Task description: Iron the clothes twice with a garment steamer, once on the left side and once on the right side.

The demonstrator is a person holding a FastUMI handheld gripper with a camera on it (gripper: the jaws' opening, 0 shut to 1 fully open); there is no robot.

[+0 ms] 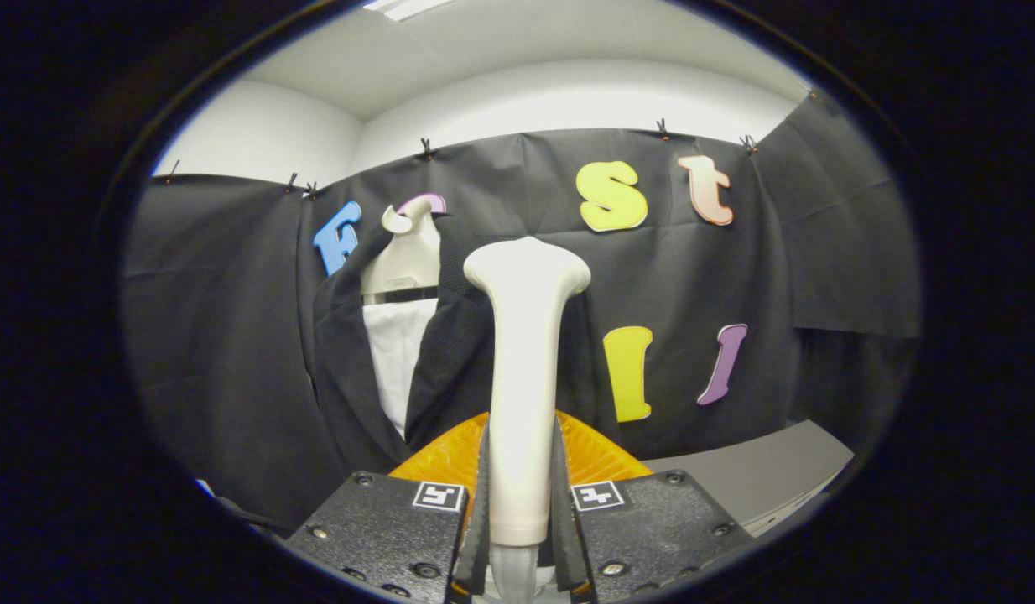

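My gripper (521, 486) is shut on the handle of a cream-white garment steamer (524, 352), which stands upright between the fingers with its wide head at the top. Beyond it hangs a dark jacket (350, 369) over a white shirt (396, 352) on a pale mannequin torso with a hook-like neck (407, 247). The steamer's head sits in front of the jacket's right lapel; whether it touches the cloth I cannot tell. The steamer hides part of the jacket's right side.
An orange ribbed piece (450, 457) shows just behind the fingers, on both sides of the handle. A grey tabletop (769, 470) lies to the right below the black booth cloth. White walls and ceiling rise above the cloth.
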